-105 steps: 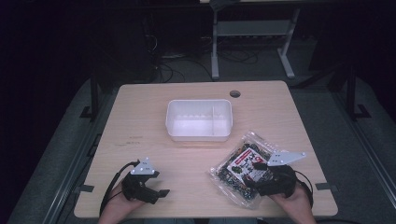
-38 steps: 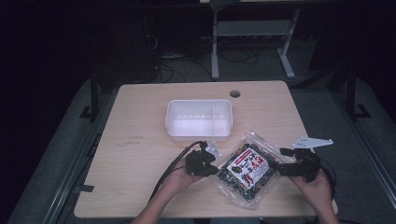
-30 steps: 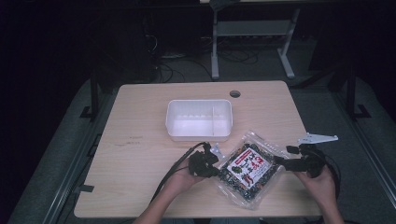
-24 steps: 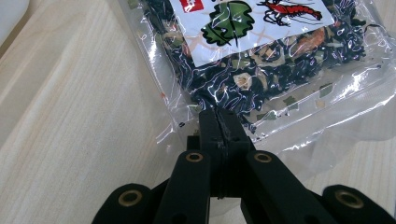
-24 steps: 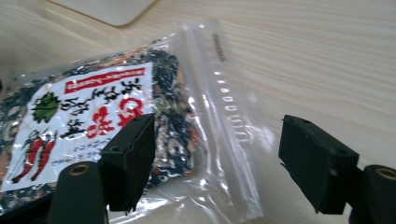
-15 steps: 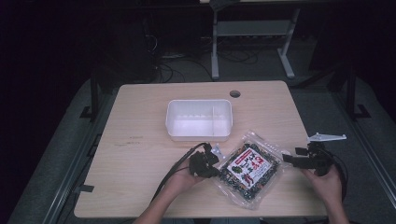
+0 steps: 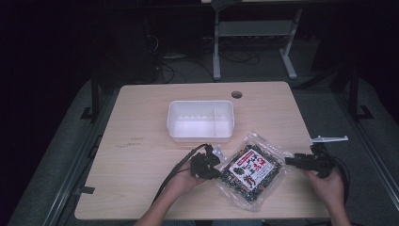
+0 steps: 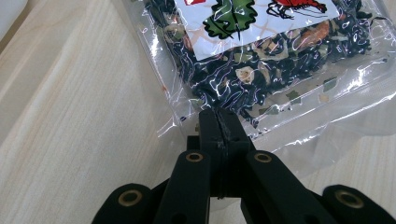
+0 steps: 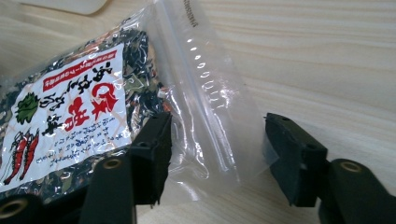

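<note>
Black tongs (image 8: pixel 219 126) with brass-ringed screw holes, black cables trailing.

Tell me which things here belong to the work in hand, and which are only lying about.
In the work:
- clear packet of dried food
- left gripper, shut on the packet's edge
- right gripper, closing around the packet's clear end, not yet pressing

Lying about:
- white tub
- table

Snack bag (image 8: pixel 261 60) cut off by top edge in left gripper view, its label print too small to read; bag's left part cropped in right gripper view.
</note>
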A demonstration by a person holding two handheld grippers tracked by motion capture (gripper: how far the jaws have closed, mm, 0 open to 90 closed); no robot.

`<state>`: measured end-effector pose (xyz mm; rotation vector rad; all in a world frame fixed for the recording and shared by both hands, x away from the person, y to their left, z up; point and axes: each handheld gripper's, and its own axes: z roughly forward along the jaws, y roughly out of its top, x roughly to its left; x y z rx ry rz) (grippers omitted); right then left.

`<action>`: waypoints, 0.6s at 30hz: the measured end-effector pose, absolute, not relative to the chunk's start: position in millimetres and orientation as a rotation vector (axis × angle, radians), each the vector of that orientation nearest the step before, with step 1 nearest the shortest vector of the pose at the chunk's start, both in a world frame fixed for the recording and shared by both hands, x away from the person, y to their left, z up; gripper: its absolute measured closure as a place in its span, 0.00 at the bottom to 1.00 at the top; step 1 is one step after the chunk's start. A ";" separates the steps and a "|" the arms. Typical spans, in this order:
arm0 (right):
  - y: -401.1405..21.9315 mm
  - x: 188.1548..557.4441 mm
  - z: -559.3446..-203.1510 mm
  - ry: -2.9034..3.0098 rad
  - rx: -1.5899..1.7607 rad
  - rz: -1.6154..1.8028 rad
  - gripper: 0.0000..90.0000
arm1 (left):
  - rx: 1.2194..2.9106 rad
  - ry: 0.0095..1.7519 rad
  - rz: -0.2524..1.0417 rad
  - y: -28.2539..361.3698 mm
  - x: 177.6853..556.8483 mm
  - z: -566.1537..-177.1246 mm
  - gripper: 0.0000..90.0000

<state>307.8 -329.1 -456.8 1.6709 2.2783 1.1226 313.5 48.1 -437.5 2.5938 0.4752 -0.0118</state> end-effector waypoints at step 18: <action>-331.1 304.0 -457.1 2.262 1.669 1.157 0.84 | 2.591 0.480 -0.012 48.4 313.7 -437.6 1.00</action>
